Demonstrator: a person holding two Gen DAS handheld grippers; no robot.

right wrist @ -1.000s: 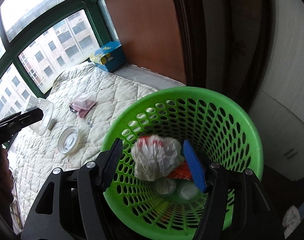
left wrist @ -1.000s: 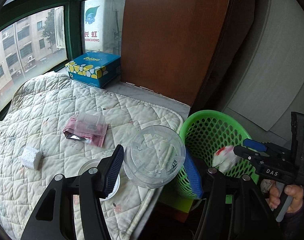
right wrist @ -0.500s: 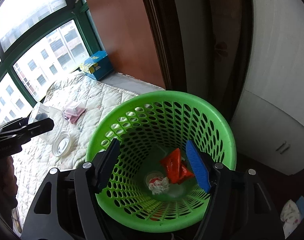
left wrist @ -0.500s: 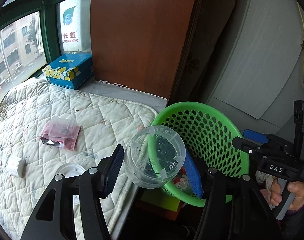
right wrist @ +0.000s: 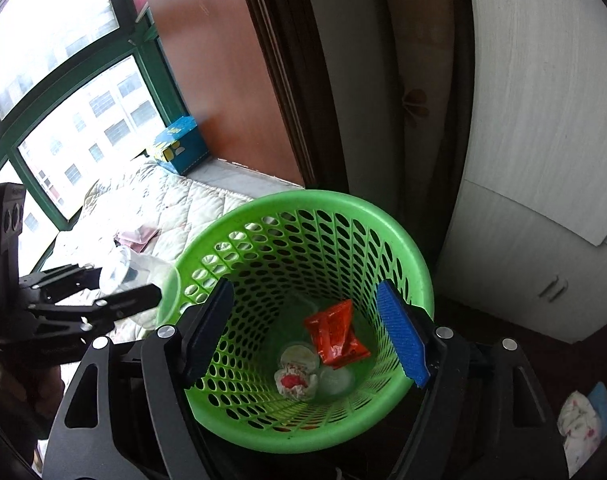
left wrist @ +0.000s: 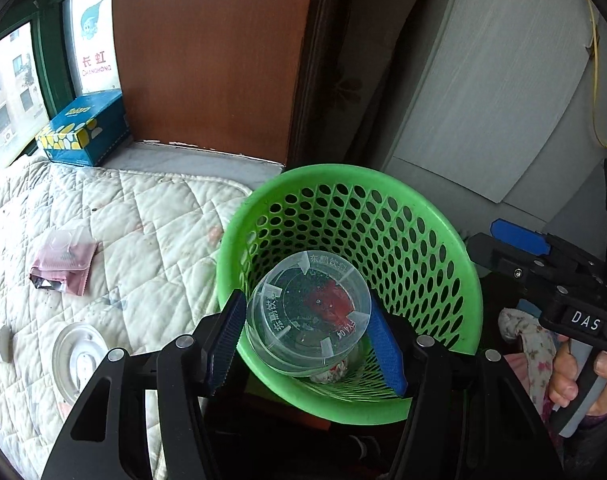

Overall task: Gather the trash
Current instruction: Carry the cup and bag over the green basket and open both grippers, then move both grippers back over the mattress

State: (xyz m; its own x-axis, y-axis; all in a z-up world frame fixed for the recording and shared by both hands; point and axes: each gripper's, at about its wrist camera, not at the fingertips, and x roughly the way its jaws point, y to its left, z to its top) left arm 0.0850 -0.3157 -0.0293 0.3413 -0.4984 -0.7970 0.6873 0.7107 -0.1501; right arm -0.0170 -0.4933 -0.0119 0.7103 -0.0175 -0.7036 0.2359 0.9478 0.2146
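The left gripper (left wrist: 307, 338) clamps a clear plastic cup (left wrist: 308, 312) over the mouth of the green basket (left wrist: 455, 256). The right gripper (right wrist: 309, 334) hangs spread and empty above it. Inside lie an orange wrapper (right wrist: 335, 334) and a crumpled tissue (right wrist: 297, 380); a pink packet (left wrist: 63, 266) stays on the quilted mattress (left wrist: 155, 216).

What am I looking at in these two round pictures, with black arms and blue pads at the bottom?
Those are hand-held tongs, one per hand, each with a wide-angle camera looking along its two fingers. The left view shows the left tongs gripping a clear plastic cup over the green basket. The right view shows the right tongs open and empty above the same basket, which holds an orange packet and a crumpled wrapper. On the quilted pad lie a pink packet and a clear lid.
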